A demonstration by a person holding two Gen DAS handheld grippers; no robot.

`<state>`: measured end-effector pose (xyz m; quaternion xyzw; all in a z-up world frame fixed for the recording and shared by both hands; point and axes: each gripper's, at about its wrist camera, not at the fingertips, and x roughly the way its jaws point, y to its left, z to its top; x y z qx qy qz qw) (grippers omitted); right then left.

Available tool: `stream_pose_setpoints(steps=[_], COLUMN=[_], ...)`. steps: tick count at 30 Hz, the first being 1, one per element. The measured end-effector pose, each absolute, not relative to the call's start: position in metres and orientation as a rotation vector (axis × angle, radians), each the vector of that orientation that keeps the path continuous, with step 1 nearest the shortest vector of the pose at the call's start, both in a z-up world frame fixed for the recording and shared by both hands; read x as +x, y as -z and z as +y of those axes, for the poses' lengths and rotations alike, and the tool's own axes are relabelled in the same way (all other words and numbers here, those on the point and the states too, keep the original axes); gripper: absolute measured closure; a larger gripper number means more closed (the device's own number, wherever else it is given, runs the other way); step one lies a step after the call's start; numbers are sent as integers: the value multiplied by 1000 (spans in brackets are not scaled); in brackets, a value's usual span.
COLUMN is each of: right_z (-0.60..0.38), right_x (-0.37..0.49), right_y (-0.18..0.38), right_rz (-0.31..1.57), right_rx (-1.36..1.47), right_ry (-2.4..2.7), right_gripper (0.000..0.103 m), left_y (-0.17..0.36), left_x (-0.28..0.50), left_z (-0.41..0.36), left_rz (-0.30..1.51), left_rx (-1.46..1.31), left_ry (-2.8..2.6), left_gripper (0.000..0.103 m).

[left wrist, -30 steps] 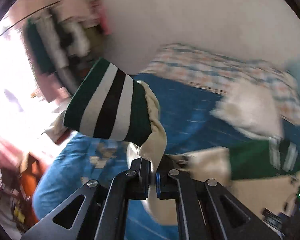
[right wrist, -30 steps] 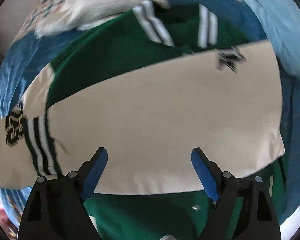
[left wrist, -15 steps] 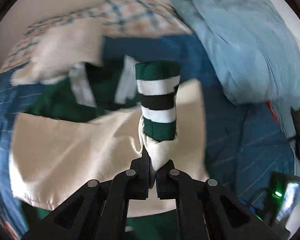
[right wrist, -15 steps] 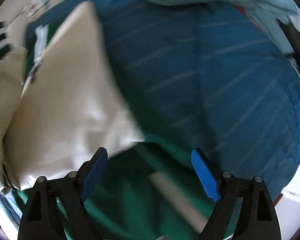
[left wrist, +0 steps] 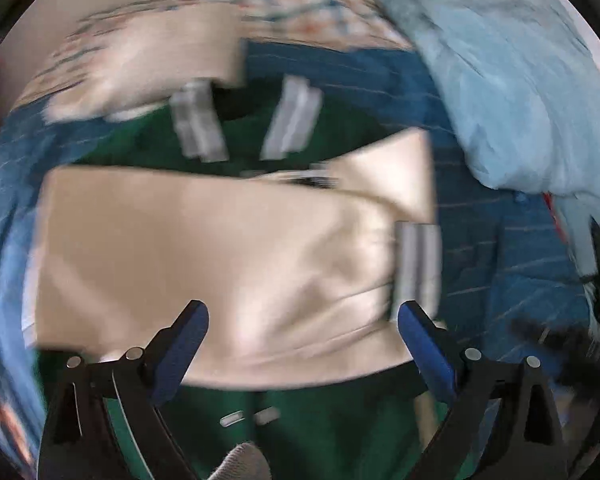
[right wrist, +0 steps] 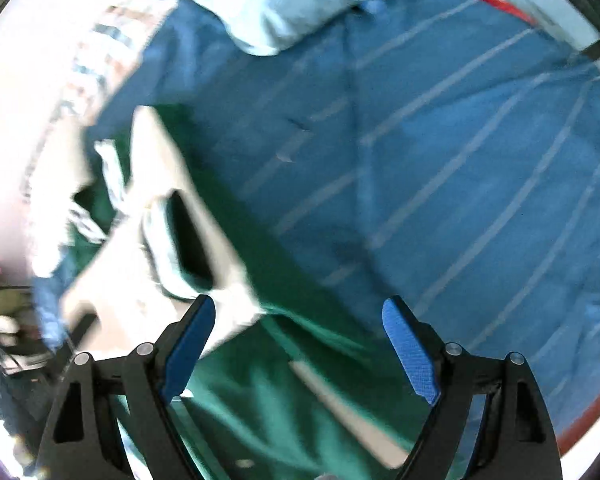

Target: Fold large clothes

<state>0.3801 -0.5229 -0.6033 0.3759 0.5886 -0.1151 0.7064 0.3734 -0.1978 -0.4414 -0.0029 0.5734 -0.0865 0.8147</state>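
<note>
my left gripper (left wrist: 302, 332) jaws spread over the green varsity jacket (left wrist: 316, 420), cream sleeve (left wrist: 204, 256) folded across, right gripper (right wrist: 298, 336) spread too, blue striped bedsheet (right wrist: 440, 184) underneath

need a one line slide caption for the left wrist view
Open left gripper above a green varsity jacket, its cream sleeves folded across the body, on a blue striped bedsheet.

Left gripper (left wrist: 302, 328): two black angular arms with triangular cut-outs, silver round screw heads near the joints, dark blue pads on the inner faces of the fingertips (left wrist: 184, 340). Right gripper (right wrist: 298, 336): same black frame, same silver screws, brighter blue pads (right wrist: 410, 354) with a fine textured surface. A thin pale line runs along the left arm's edge in both views.
</note>
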Motion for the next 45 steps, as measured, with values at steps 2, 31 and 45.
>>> stream_pose_setpoints(steps=[2,31,45], right_z=[-499,-414,-442], right_x=[403,462,486], right_y=[603,669,675], right_rz=[1309,1438,1492], right_rx=[825,296,298], right_ry=[185,197,271], right_gripper=[16,55,57], left_y=[440,567,561], left_x=[359,383,382], left_z=[-157,52,52], left_rz=[1203,1376,1345], left_rx=[49,155,163], left_ry=[65,-664,-619], left_gripper=[6,4,0])
